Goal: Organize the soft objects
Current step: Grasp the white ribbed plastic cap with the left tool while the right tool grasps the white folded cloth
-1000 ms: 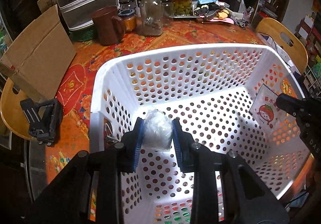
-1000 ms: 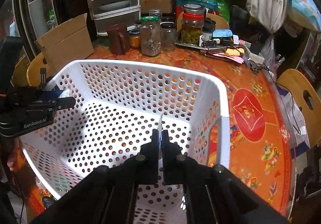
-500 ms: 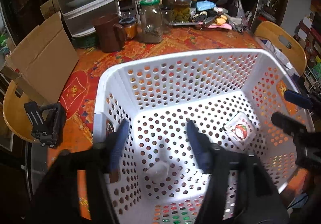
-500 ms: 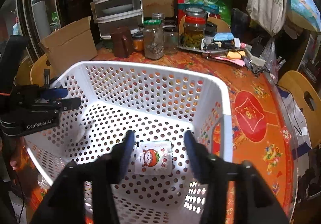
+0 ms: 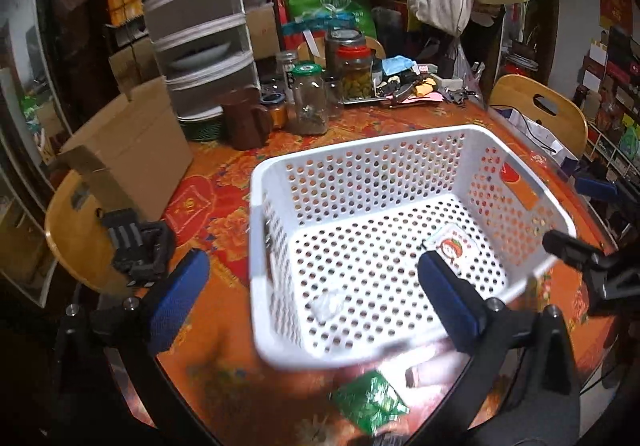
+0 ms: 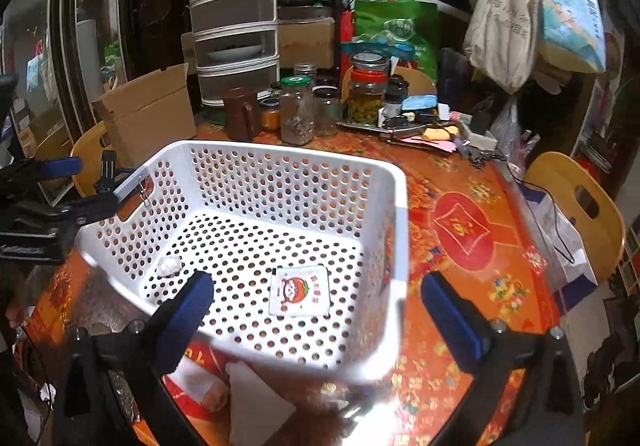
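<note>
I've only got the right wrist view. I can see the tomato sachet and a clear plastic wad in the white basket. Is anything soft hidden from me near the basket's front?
Observer: Yes. The left wrist view shows a green foil packet on the floral tablecloth, just outside the near rim of the white basket.
Operator: Is the left claw free to take it?
Observer: It is open. Its blue pads are wide apart with nothing gripped between them.
Operator: Anything next to that packet?
Observer: A pale pinkish thing lies to its right, too blurred to name.
</note>
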Tool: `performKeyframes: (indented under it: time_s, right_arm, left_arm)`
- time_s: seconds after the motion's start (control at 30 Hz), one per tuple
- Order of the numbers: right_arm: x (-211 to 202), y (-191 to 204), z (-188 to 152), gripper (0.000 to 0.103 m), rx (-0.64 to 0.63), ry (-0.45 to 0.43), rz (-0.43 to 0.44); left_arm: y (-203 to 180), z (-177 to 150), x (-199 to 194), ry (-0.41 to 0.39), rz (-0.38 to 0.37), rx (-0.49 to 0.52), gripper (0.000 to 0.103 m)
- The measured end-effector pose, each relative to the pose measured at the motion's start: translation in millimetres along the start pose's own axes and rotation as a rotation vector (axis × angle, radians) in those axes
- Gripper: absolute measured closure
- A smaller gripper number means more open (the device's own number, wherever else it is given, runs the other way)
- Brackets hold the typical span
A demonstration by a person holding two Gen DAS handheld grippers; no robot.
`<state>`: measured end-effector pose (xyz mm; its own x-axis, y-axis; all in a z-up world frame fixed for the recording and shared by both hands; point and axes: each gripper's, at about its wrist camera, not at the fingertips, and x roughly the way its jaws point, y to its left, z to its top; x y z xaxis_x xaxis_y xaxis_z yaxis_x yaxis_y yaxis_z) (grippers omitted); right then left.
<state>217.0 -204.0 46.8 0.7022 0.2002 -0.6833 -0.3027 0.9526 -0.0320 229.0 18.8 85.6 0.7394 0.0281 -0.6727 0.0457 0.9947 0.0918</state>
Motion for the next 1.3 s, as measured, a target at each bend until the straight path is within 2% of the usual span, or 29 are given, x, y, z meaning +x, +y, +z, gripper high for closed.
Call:
performKeyframes:
  time_s: [0.17,0.4,0.5,0.67,0.77,1.0,1.17,1.3]
  right_arm:
    - [-19,-3,-18,0.000,0.021,-0.026,0.005]
    - [-40,-7,-53,0.000,0.070,-0.041,0.008]
    - [-42,-8,-74,0.000,0.105,-0.023,0.019]
    - [-27,-9,-121,0.000,0.179,0.058,0.051]
    - [-20,-4,-143,0.000,0.203,0.068,0.060]
    - [-4,23,-159,0.001,0.142,0.085,0.081]
    - [6,34,-153,0.010,0.116,0.091,0.081]
    - [12,41,-150,0.015,0.098,0.095,0.063]
  left_arm:
    - [7,-32,-36,-0.023,0.010,-0.004,0.000]
    - [30,-90,-50,-0.002,-0.015,-0.072,0.000]
    - [40,-117,-49,0.005,-0.025,-0.115,0.000]
    - [51,-160,-50,-0.008,-0.023,-0.168,0.000]
    - [55,-182,-46,-0.013,-0.042,-0.202,0.000]
    - [51,-204,-15,0.022,-0.058,-0.200,0.000]
    - [49,-208,4,0.038,-0.078,-0.208,0.002]
    - [43,-209,13,0.044,-0.068,-0.188,0.011]
